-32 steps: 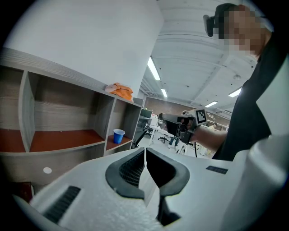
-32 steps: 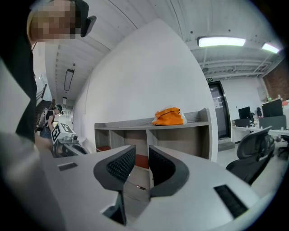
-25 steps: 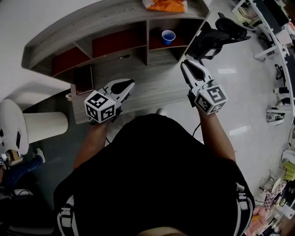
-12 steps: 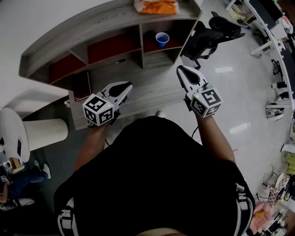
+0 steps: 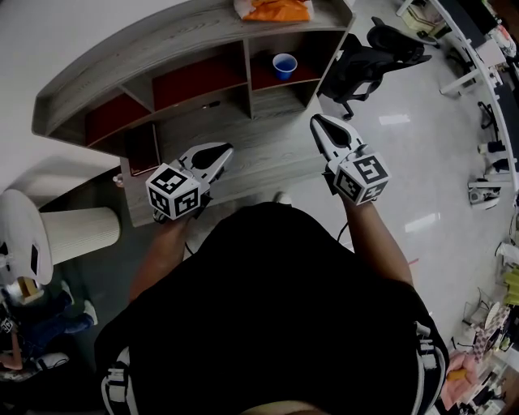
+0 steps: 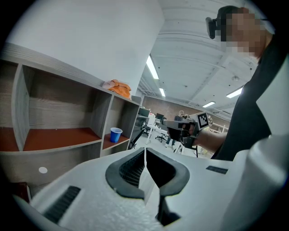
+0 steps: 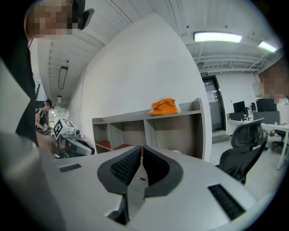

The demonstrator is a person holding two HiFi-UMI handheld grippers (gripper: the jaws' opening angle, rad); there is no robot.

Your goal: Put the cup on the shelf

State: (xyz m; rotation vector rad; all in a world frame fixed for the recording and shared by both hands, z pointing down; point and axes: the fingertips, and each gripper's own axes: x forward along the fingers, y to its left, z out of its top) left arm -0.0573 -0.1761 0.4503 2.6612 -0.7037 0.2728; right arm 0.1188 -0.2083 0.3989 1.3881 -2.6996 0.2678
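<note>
A small blue cup (image 5: pixel 284 65) (image 6: pixel 115 134) stands upright on the red floor of the rightmost compartment of a grey wooden shelf unit (image 5: pixel 162 36). My left gripper (image 5: pixel 219 152) (image 6: pixel 145 151) hovers over the desk below the middle compartments, shut and empty. Over the desk's right end, nearer than the cup's compartment, my right gripper (image 5: pixel 318 121) (image 7: pixel 141 149) is also shut with nothing in it. Both point toward the shelf and are apart from the cup. The right gripper view does not show the cup.
An orange bag (image 5: pixel 276 8) (image 7: pixel 165 107) lies on the shelf's top at the right. A black office chair (image 5: pixel 365 61) stands just right of the shelf. A dark flat item (image 5: pixel 147 138) lies at the desk's left end. A white stool (image 5: pixel 24 231) is at far left.
The picture has shifted slightly left. Both grippers keep about the same places before the shelf, and the cup has not moved.
</note>
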